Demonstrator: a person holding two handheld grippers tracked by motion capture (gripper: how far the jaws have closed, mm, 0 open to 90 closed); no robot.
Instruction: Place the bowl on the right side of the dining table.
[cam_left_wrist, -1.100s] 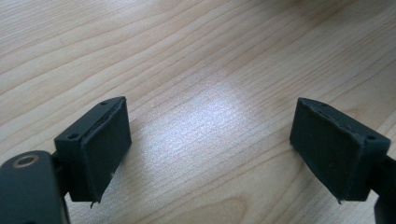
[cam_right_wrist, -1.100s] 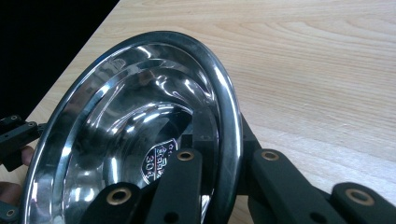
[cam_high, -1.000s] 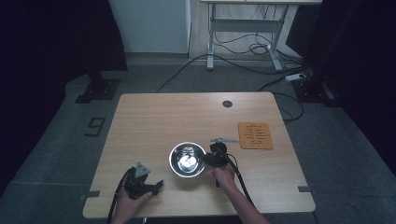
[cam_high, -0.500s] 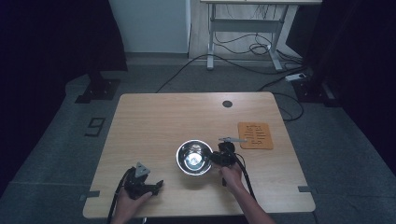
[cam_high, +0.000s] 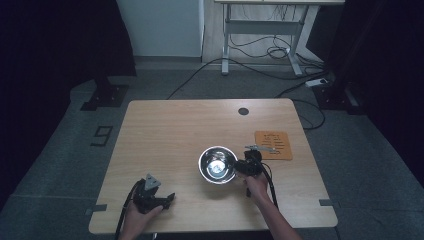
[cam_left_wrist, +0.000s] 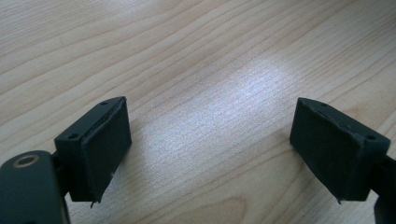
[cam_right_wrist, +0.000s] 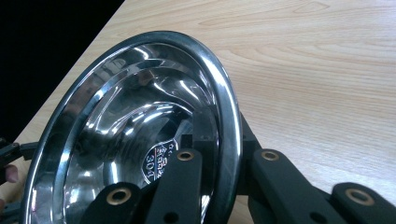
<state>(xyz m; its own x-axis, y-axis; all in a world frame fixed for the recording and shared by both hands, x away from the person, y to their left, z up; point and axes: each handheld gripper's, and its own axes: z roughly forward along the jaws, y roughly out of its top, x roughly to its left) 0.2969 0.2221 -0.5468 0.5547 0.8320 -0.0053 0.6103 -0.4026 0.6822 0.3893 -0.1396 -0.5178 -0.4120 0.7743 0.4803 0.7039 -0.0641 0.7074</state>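
The round, polished stainless-steel bowl (cam_high: 217, 164) sits on the light wooden desk (cam_high: 165, 135), right of centre and toward the near edge, with a flat orange card (cam_high: 273, 145) just beyond it on the right. The right gripper (cam_high: 240, 166) is clamped on the bowl's right-hand rim: in the right gripper view one jaw lies inside the bowl (cam_right_wrist: 140, 130) and the other outside, pinching the rolled edge between them.

The bowl looks thin-walled, so probably light, and stiff enough not to flex under the pinch. Its mirror finish suggests a slippery surface; the curved wall gives the pads little to bite on, and the thick rolled rim is the sensible place to hold, as the lip can stop the pads sliding off upward. Held at one edge only, it is likely to tilt or swing around the grip, so a firm pinch and slow moves seem wise. It should survive a drop, though it would clatter and roll.

The left gripper (cam_high: 159, 199) rests at the near left of the desk, jaws wide apart with nothing between them.
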